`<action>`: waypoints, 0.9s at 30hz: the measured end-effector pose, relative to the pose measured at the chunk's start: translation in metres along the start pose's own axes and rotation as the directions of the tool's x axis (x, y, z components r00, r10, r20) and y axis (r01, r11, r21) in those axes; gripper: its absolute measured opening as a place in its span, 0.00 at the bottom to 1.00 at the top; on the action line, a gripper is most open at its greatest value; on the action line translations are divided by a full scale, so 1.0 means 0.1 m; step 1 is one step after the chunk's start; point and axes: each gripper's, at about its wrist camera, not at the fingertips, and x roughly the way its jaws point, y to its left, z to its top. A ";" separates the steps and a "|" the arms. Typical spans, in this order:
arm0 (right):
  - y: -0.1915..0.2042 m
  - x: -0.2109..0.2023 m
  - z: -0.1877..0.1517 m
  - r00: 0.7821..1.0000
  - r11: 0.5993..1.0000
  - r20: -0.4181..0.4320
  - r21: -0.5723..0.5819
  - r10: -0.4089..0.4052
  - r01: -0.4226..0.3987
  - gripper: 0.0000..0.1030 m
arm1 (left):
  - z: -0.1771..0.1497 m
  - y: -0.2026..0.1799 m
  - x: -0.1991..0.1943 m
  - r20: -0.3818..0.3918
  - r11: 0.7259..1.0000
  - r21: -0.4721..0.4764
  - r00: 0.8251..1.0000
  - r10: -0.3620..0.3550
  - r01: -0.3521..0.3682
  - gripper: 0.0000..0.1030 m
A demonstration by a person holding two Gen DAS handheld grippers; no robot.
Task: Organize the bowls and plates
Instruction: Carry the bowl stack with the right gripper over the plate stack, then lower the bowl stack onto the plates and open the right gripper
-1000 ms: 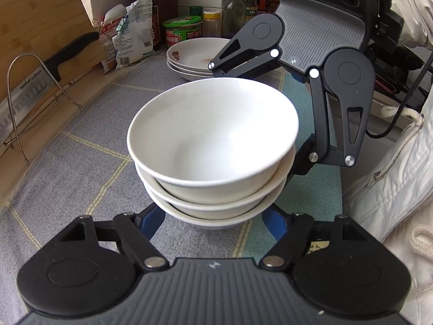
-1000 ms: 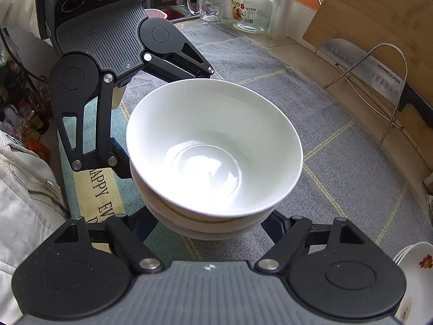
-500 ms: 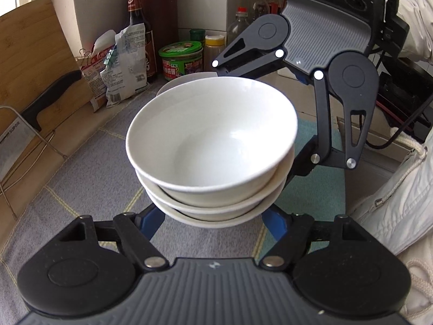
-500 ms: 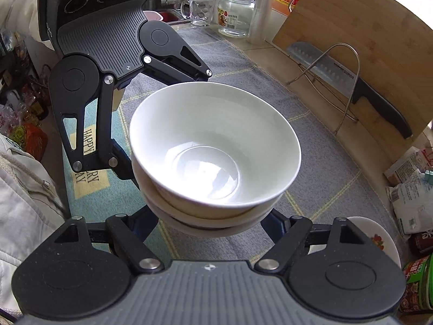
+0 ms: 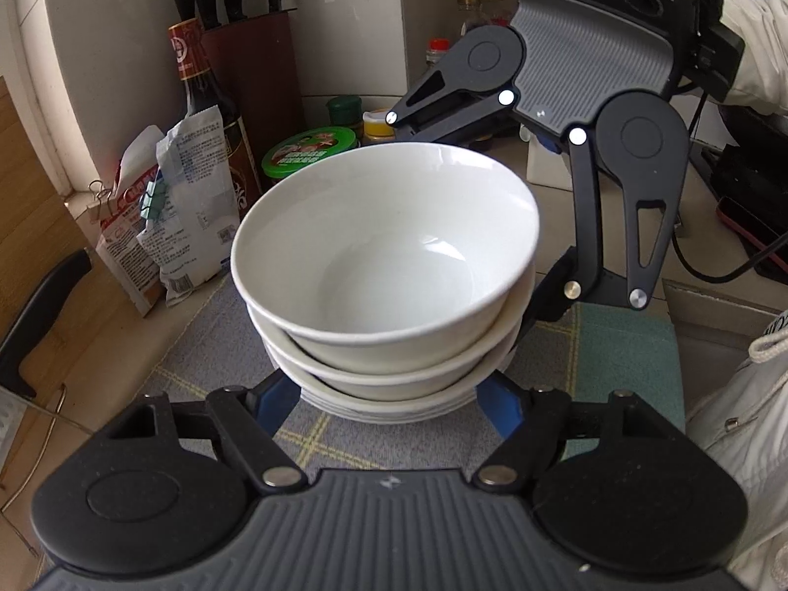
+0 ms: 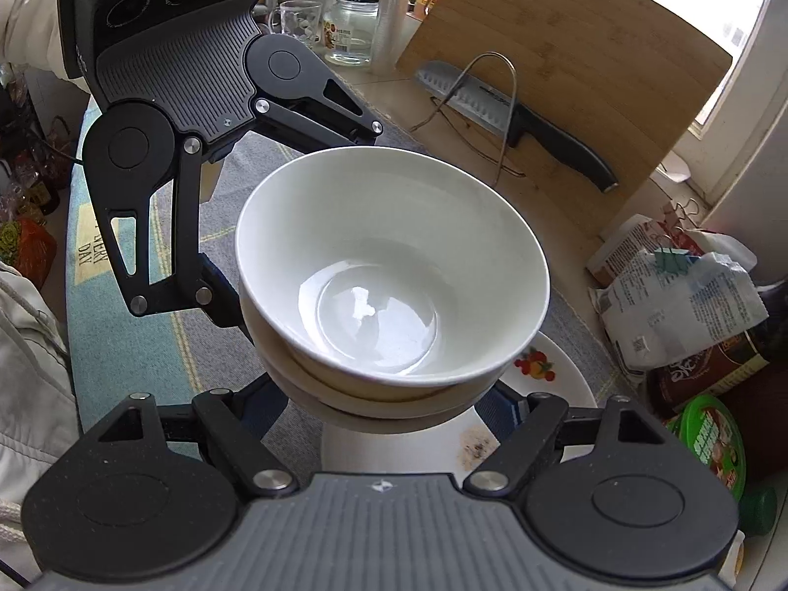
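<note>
You're carrying the stack of white ceramic bowls (image 5: 389,266) clamped between left gripper (image 5: 389,394) and right gripper (image 6: 394,394); keep it level over the fruit-printed white plate (image 6: 556,374).

The desk (image 6: 566,207) is a pale counter surface. A grey mat (image 5: 212,340) with yellow grid lines covers its middle; a teal mat (image 6: 88,295) with printed lettering lies beside the grey one. On the desk stand a bamboo cutting board (image 6: 581,79), a wire rack (image 6: 492,98) holding a knife (image 6: 512,113), clipped paper bags (image 6: 679,295), a green-lidded tub (image 5: 310,150), a dark sauce bottle (image 5: 197,79), a knife block (image 5: 256,74), a glass jar (image 6: 352,24) and a glass mug (image 6: 295,22). A plate (image 6: 556,379) with a fruit print lies on the grey mat.
</note>
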 end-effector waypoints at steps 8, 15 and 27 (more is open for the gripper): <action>-0.27 0.05 -0.28 0.999 0.999 -0.021 0.030 -0.032 0.032 0.83 | 0.17 0.01 0.39 -0.019 1.000 0.014 1.000 -0.019 0.019 0.76; -0.42 0.16 -0.42 0.999 0.998 -0.043 0.052 -0.022 0.024 0.83 | 0.21 0.07 0.59 -0.040 0.999 0.001 0.999 -0.035 0.036 0.76; -0.54 0.24 -0.47 0.999 0.997 -0.050 0.078 -0.007 0.011 0.83 | 0.21 0.12 0.68 -0.049 0.999 -0.013 0.998 -0.042 0.042 0.76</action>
